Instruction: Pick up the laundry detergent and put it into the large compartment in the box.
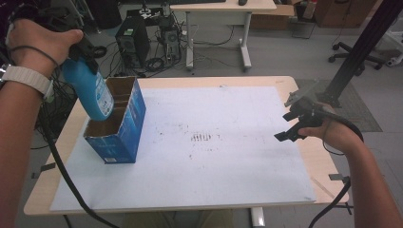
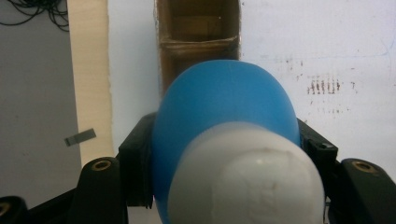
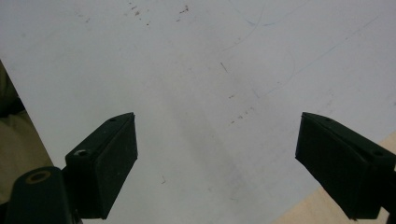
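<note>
Firmly clamped, the left gripper [image 1: 81, 56] has its two black jaws pressed on either flank of a blue plastic bottle with a white cap [image 2: 224, 140], the pads biting the body just below the cap, as the left gripper view shows. In the high view the bottle [image 1: 92, 92] hangs tilted, base first, over the open top of a blue cardboard box with brown inner dividers [image 1: 121, 128], its lower end already at the mouth of one of the middle compartments.

The bottle looks like smooth, rounded plastic, so I judge it slippery and a little springy under pressure; a grip high on the shoulder, where the body narrows toward the cap, seems the sounder place, since the wide belly would tend to squirt out of the pads. Its weight cannot be told, as the contents are hidden. The box is light cardboard and stands free on the white sheet [image 1: 214, 156], so a nudge from the bottle's base against a divider could shove or tip it.

Further out, the right gripper [image 1: 290, 126] hovers near the right edge of the wooden table [image 1: 328, 190], well apart from the box, jaws spread wide with nothing between them.
</note>
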The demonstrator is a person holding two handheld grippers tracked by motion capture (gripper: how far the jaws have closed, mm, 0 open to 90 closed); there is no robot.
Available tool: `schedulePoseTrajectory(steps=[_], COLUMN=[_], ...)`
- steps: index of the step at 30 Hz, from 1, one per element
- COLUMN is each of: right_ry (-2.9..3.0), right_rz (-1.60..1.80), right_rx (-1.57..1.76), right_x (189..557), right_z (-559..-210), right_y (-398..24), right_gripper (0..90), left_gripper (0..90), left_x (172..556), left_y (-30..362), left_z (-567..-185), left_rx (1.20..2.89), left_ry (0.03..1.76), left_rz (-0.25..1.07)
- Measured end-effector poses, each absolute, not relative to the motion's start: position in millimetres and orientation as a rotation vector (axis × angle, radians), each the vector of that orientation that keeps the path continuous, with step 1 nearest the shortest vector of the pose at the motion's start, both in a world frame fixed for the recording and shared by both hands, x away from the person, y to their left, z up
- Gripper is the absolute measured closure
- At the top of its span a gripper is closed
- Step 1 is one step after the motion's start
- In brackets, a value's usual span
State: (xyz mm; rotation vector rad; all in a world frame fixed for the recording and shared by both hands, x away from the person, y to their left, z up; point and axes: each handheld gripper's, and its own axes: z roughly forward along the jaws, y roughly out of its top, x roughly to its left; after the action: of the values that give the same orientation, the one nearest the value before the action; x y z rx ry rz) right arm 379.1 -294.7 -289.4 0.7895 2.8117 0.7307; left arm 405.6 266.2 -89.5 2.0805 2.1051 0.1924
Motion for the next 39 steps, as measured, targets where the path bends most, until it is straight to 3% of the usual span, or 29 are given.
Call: schedulePoseTrajectory(steps=[39], right_ry=[2.806], right_rz=[0.722], right_rx=[0.818], right_x=[375.1], right_z=[-293.5], right_y=[-300.9], right_gripper=[12.8], left_gripper=[37.6], left_x=[423.0], left_y=[270.1], left_z=[-178.7], left_rx=[2.12], left_ry=[2.093], left_rz=[0.184])
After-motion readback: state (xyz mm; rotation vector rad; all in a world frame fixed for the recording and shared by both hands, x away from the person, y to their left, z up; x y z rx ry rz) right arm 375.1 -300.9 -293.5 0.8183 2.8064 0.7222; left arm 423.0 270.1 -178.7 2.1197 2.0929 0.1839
